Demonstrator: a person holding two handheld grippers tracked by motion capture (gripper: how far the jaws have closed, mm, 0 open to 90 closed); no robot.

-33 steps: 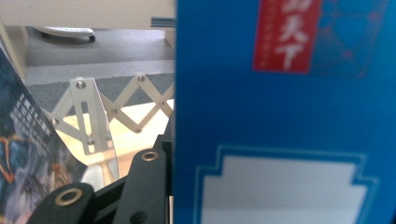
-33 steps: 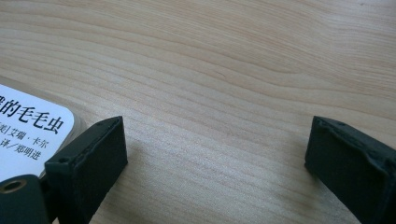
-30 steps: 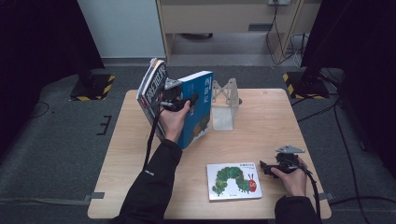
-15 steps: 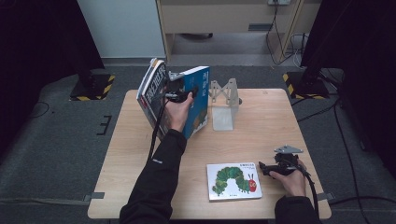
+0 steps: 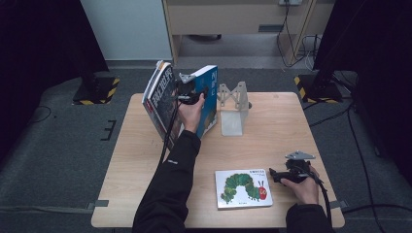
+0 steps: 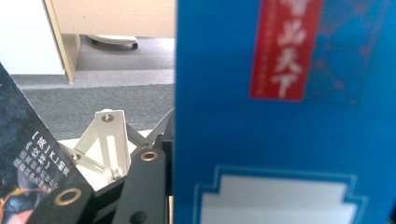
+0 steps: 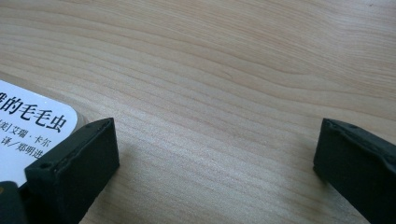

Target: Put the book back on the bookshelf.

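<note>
A blue book [image 5: 210, 97] stands on edge at the far left of the table [image 5: 145, 160], with my left gripper [image 5: 194, 92] shut on it. In the left gripper view the blue book's cover [image 6: 289, 140] presses against one black finger [image 6: 140, 191]; the other is hidden behind it. A dark-covered book [image 5: 160, 99] leans tilted on the gripper's left side, and its cover [image 6: 23, 172] lies outside the jaws. My right gripper [image 5: 273, 175] rests open on the table just right of a white caterpillar picture book [image 5: 243, 188]. Between its jaws [image 7: 217, 140] there is bare wood.
A grey metal book stand [image 5: 233, 109] sits right of the blue book near the table's far edge, and its slotted arms [image 6: 109, 140] rise just beyond the left jaw. A cabinet [image 5: 228, 19] stands on the floor past the table.
My left hand has shifted a little toward the far edge and the stand, carrying the blue book with the dark book leaning along. The right gripper has stayed put.
</note>
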